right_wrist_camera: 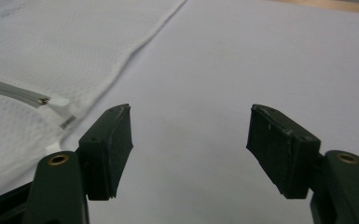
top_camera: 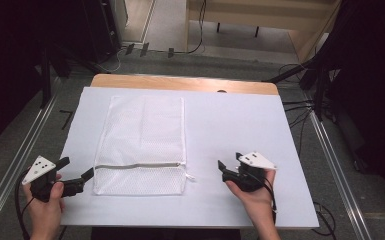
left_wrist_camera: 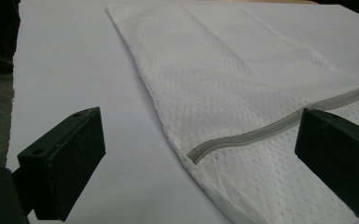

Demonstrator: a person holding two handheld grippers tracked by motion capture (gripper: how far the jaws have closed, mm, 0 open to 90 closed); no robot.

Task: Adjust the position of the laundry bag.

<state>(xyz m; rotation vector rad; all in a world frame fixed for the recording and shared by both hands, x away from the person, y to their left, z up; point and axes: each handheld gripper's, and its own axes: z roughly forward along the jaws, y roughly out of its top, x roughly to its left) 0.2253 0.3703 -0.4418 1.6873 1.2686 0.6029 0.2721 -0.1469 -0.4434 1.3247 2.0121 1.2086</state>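
On the white table cover (top_camera: 240, 120) the zipped mesh bag (top_camera: 145, 135) lies flat between us; left gripper (top_camera: 76, 176) and right gripper (top_camera: 228, 165) gape empty. Next, we judge, catch the zipper pull (right_wrist_camera: 58, 103).

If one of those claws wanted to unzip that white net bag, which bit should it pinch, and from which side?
Pinch the small white zipper pull at the right end of the grey zipper on the mesh bag. It sticks out past the bag's edge, so it can be gripped clear of the flat fabric. The open right gripper is probably best placed, coming from the right.
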